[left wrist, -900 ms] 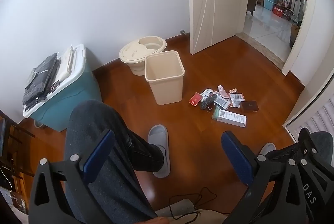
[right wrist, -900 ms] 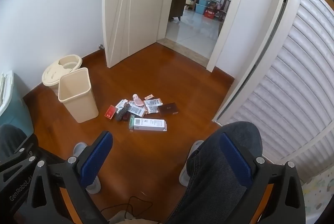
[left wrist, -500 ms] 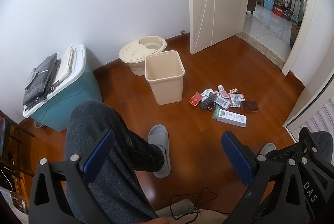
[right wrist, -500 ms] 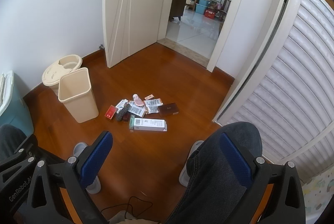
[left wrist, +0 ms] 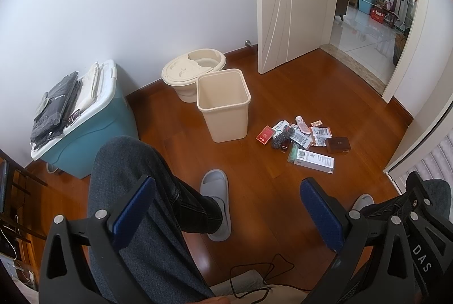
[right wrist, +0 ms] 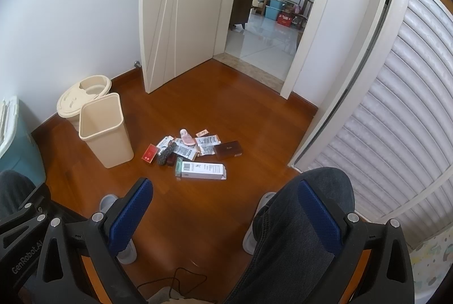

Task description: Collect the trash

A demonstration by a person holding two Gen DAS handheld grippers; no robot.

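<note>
trash pile [left wrist: 303, 139] lies well ahead of both spread grippers [left wrist: 226, 207].

A blue storage box [left wrist: 93, 139] with folded clothes [left wrist: 55, 108] on top stands by the wall. The white door [right wrist: 181, 12] is open.

Glossy reddish wood floor [left wrist: 283, 207] spreads beneath and ahead of the claw. White walls [left wrist: 141, 6] rise beyond; far ahead, a white door [right wrist: 175, 12] stands open onto a bright tiled room.
</note>
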